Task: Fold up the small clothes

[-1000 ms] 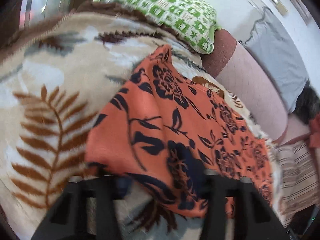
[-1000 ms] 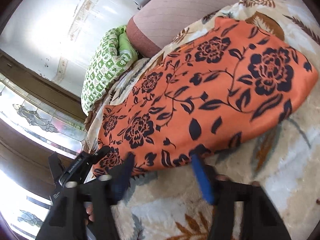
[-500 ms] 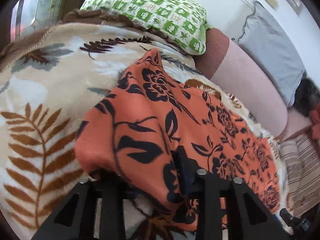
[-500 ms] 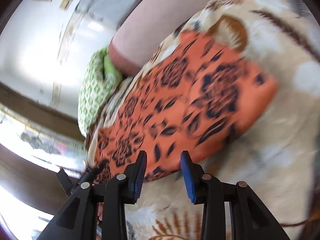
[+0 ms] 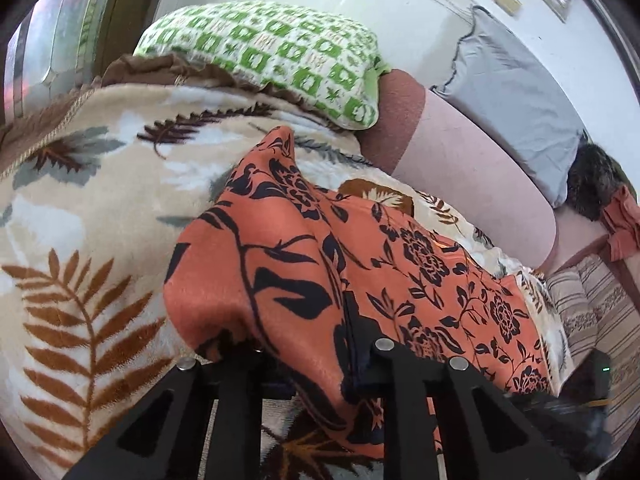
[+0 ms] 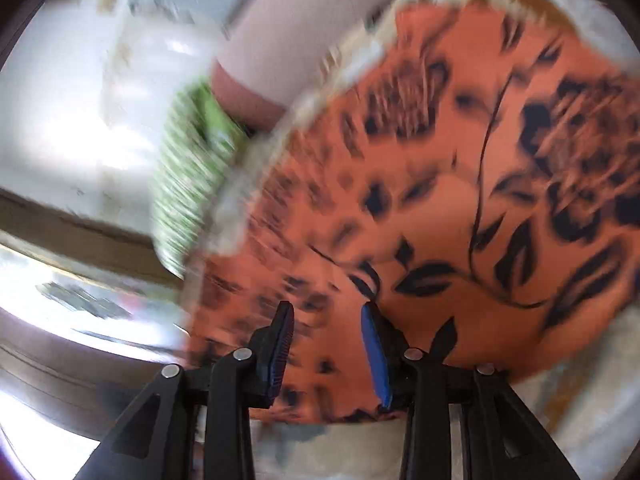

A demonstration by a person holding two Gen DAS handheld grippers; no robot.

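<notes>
The orange floral garment [image 5: 400,264] lies spread on the leaf-patterned blanket [image 5: 80,208] that covers the bed, and its long axis runs away from the left tool [image 5: 316,364] toward the striped cushion [image 5: 592,308] at the far right of that view. Its near end is lifted: cloth drapes over the left tool's fingers and hides their tips, so I cannot tell for certain how the jaws stand, though the raised, bunched edge suggests they are clamped on it. A peaked corner of the garment points up toward the green checked pillow [image 5: 272,52] at the head of the bed, beside the pink bolster [image 5: 472,168].

From the other side, the right tool [image 6: 328,344] hangs just above the garment's edge with its blue-padded fingers [image 6: 374,352] apart and nothing between them. That view is smeared by motion, so the exact seam beneath it is hard to make out; the cloth fills the space straight ahead of and under the gap.

So the relation that matters, as I judge it: each tool sits at one end of the same near edge, the garment stretching away from both. The right one has to close on its corner before the edge can be carried over along the short axis, toward the bolster side.
</notes>
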